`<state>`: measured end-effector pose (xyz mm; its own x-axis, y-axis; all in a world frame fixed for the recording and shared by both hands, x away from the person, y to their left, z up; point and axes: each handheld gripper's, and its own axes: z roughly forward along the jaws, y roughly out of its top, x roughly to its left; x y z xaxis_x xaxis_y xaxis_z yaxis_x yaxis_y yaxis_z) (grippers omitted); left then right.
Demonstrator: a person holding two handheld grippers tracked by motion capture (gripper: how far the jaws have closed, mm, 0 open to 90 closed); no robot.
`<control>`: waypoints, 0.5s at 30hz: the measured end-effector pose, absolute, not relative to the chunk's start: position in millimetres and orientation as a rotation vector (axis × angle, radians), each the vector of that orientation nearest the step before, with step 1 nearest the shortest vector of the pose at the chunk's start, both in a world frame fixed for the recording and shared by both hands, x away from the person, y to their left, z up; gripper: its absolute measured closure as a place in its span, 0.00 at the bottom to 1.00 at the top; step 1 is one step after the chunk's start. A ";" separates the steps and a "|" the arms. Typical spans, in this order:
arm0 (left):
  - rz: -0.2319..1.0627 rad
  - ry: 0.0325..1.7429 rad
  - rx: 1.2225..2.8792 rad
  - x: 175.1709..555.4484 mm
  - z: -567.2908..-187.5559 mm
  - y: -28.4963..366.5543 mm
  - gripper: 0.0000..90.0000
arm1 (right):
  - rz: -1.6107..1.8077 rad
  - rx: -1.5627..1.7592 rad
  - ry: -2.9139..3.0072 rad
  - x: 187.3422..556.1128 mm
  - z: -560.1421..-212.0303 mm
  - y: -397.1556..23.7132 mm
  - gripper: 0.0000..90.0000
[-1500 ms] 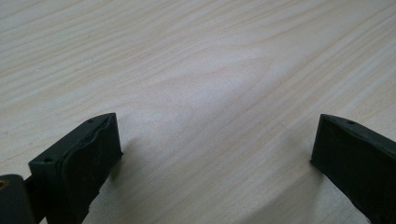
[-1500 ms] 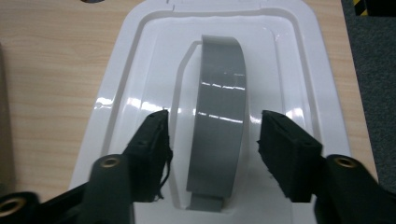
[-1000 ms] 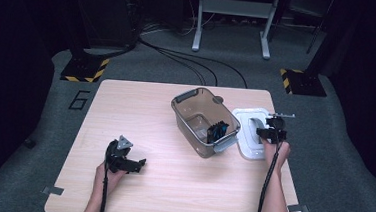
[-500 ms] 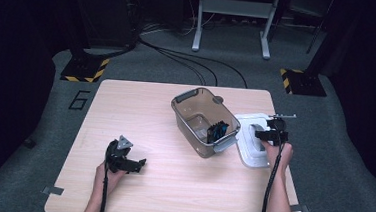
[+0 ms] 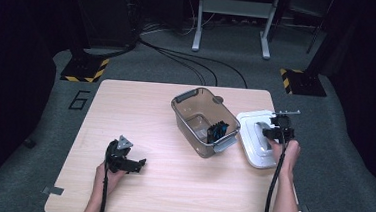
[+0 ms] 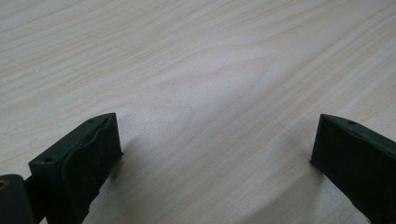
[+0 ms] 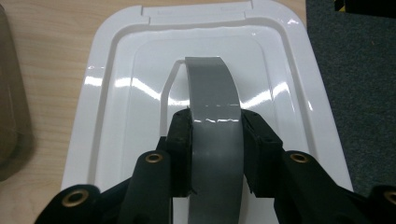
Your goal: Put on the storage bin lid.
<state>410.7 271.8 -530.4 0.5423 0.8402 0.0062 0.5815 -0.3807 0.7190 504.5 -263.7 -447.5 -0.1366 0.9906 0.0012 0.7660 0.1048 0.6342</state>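
At the near side of the wooden table (image 5: 169,195), well to the near left of the clear storage bin (image 5: 204,121), the left gripper (image 5: 132,166) is held low over bare wood; in the left gripper view its jaws are seen spread wide with nothing between them. Just to the right of the bin, at the table's right edge, the white lid (image 7: 140,93) lies flat, and its grey handle (image 7: 212,116) is arched up along the middle. The right gripper (image 7: 215,154) is set over that handle, and in the right gripper view the two black pads (image 7: 182,149) are pressed against its sides; the jaws have just been closing, with the handle between them. The bin stands open at the middle of the table, with a small black and blue item (image 5: 216,131) upright inside it, against the wall nearest the lid. The step in hand is judged to be the picking up of the lid by its handle. For the next move, the grip needs to be kept firm, the lid raised level clear of the table, carried leftward over the bin, and its outline matched to the bin's rim before it is lowered.
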 end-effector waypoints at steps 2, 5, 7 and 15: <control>0.492 1.143 2.104 410.7 -530.4 271.8 0.02 | 0.702 1.703 1.968 503.5 -443.4 -264.5 0.75; 0.493 1.142 2.105 410.7 -530.4 271.9 0.02 | 0.677 1.667 1.982 499.7 -426.7 -264.4 0.75; 0.493 1.142 2.105 410.8 -530.4 271.9 0.01 | 0.676 1.660 1.986 499.1 -423.8 -264.5 0.75; 0.492 1.142 2.105 410.8 -530.4 271.9 0.02 | 0.672 1.617 1.989 495.1 -393.9 -263.0 0.75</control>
